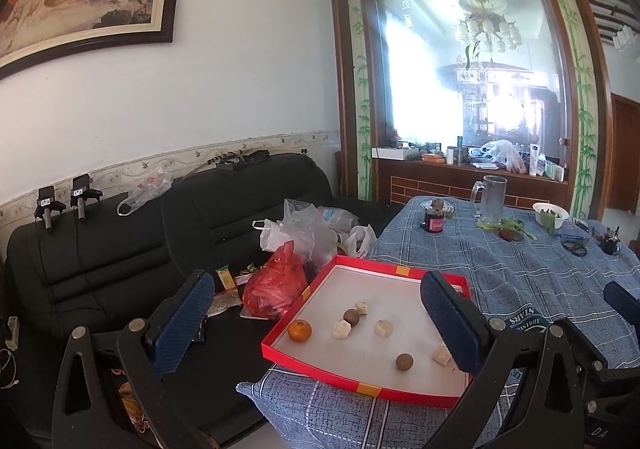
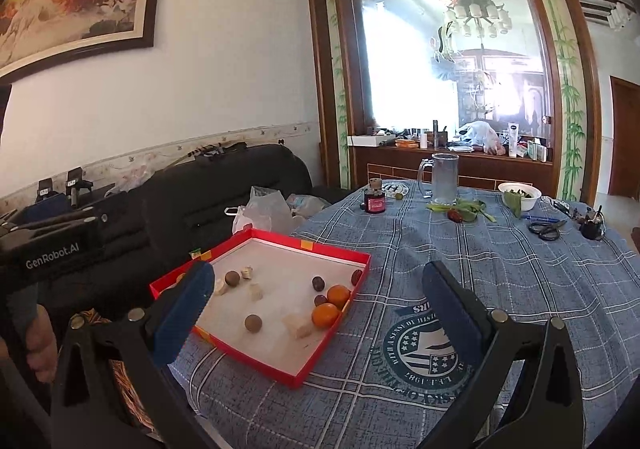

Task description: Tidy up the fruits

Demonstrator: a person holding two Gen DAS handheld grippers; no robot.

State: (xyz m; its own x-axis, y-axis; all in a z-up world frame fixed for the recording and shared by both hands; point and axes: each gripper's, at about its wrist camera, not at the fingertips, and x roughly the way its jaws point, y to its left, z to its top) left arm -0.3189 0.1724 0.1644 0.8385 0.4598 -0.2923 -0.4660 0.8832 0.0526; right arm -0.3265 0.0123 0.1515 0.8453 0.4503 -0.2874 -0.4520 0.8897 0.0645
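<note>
Your left gripper and right gripper both gape wide, textured blue pads bare. The shallow red cardboard tray sits at the table's nine o'clock edge on the blue plaid cloth, holding glossy round oranges, brown balls and pale rough chunks

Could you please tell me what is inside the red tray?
The red tray holds oranges, brown round fruits, dark plums and pale chunks. The left finger hides its near-left corner.
</note>
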